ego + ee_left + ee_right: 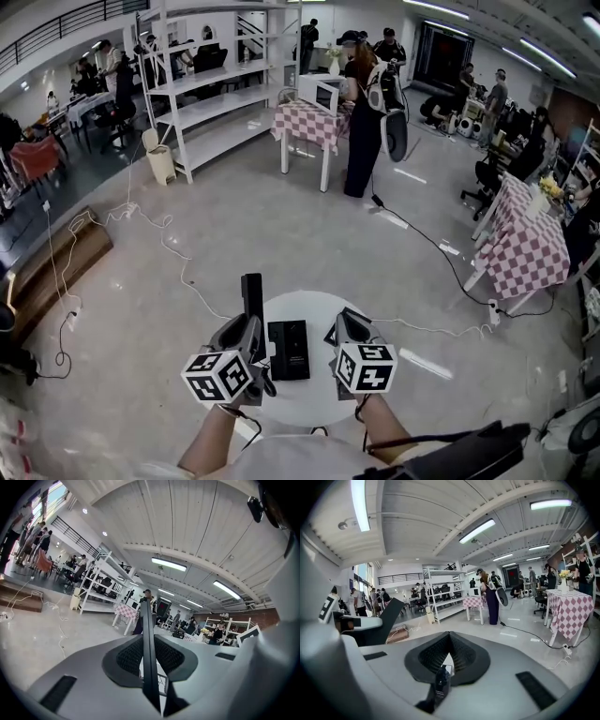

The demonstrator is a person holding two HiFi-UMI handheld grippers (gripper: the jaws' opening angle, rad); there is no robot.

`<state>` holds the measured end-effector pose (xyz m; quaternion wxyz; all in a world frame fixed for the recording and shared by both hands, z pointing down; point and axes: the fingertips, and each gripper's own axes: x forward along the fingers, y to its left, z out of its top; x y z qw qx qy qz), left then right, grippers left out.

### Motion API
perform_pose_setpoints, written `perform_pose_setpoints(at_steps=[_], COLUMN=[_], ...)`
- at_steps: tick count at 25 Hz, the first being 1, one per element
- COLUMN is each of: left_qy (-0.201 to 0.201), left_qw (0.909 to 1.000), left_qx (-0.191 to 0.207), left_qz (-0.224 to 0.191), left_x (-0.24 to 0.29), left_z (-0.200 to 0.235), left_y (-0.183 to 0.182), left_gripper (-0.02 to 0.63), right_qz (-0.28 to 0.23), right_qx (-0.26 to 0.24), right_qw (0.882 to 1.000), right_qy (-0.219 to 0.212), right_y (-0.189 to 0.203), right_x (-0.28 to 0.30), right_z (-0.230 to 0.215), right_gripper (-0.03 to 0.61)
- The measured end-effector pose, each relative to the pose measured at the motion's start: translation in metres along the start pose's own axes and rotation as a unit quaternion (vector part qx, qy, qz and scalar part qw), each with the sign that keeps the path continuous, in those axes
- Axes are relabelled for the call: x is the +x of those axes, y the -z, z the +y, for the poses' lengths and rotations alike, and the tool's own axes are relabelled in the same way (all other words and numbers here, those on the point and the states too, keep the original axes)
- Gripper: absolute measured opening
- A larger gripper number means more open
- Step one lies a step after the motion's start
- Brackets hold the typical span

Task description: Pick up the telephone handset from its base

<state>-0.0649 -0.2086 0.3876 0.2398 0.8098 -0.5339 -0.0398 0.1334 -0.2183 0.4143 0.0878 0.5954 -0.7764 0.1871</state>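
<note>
- Handset (251, 291) clamped edge-on between jaws of left gripper (246, 330), just left of its base (289, 349) on round white table (314, 398).
- Right gripper (349, 326) jaws together, empty, right of base.

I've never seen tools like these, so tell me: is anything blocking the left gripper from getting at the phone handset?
Nothing visible is. The left gripper already has its jaws shut on the handset, which stands upright in them, off the base that lies on the round table.
</note>
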Motion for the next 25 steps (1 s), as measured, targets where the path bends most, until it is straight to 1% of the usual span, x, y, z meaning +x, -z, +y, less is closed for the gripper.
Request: perform_pose_setpoints(at_steps=[2, 5, 7, 12, 25], left_qy=[0.001, 0.001, 0.0, -0.003, -0.007], left_qw=[1.0, 1.0, 1.0, 1.0, 1.0], left_qx=[0.0, 0.0, -0.001, -0.008, -0.005], left_qz=[-0.001, -0.001, -0.001, 0.0, 0.002], left_x=[0.0016, 0.0022, 0.0013, 0.0004, -0.0066], left_z=[-0.0025, -0.0029, -0.0028, -0.0036, -0.0052], left_y=[0.0002, 0.0008, 0.0018, 0.0041, 0.0046], left_gripper=[0.083, 0.083, 0.083, 0.083, 0.083], right_qz=[-0.001, 0.002, 0.003, 0.007, 0.007], right_qx=[-0.007, -0.032, -0.04, -0.047, -0.048], right_qw=[1.0, 0.999, 0.999, 0.999, 0.999], right_qy=[-0.004, 0.006, 0.009, 0.013, 0.008], right_y=[-0.0028, -0.0048, -0.0061, -0.0071, -0.0065], right_x=[-0.0004, -0.0004, -0.0008, 0.0, -0.0027], right_z=[0.0006, 0.0009, 0.001, -0.0034, -0.003], right_gripper=[0.023, 0.023, 0.023, 0.023, 0.023])
